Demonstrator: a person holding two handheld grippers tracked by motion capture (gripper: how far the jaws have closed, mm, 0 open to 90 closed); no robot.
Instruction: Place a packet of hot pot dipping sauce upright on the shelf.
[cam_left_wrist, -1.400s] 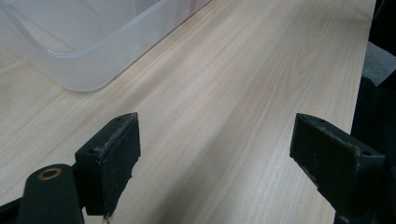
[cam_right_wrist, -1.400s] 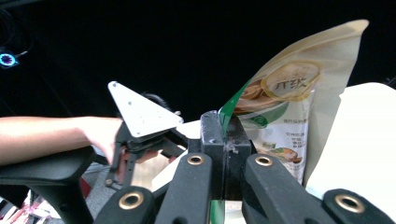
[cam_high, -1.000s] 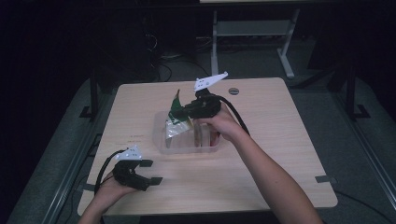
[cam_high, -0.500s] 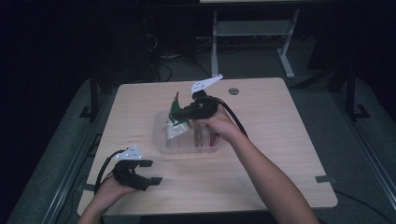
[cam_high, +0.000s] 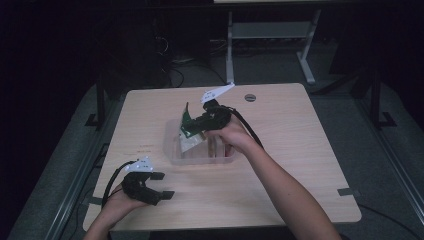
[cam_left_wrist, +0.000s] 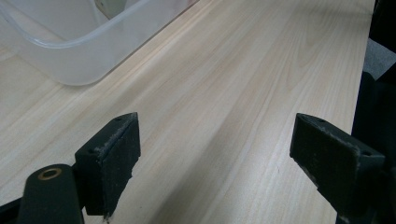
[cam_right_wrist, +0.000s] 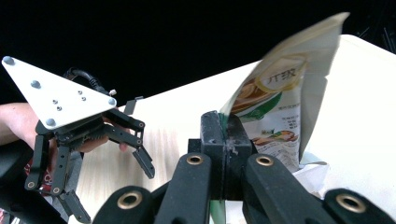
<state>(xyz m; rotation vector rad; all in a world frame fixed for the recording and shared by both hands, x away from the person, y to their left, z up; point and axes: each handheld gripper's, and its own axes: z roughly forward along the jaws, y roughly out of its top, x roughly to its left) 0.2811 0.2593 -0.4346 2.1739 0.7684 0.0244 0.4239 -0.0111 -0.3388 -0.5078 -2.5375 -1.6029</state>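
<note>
My right gripper (cam_high: 194, 123) is shut on the lower edge of a green and white snack packet (cam_high: 187, 120), which it holds upright over a clear plastic bin (cam_high: 220, 159) at the middle of the table. In the right gripper view its jaws (cam_right_wrist: 225, 135) press together on the packet (cam_right_wrist: 275, 102). Something pale lies in the bin below (cam_high: 191, 144). My left gripper (cam_high: 161, 186) rests low near the table's front left corner, open. In the left gripper view the gripper (cam_left_wrist: 224, 154) has only bare wood between its wide-apart jaws, with the bin's corner (cam_left_wrist: 70, 56) ahead.
The wooden table (cam_high: 300, 150) has a round cable hole (cam_high: 250, 97) near its far edge and a bit of tape (cam_high: 347, 191) at its right edge. A metal stand (cam_high: 270, 35) is on the dark floor behind. The left gripper (cam_right_wrist: 93, 135) shows beyond the right gripper's jaws.
The right gripper has shifted slightly to the left with the packet still in its jaws. The left gripper has stayed where it was.
</note>
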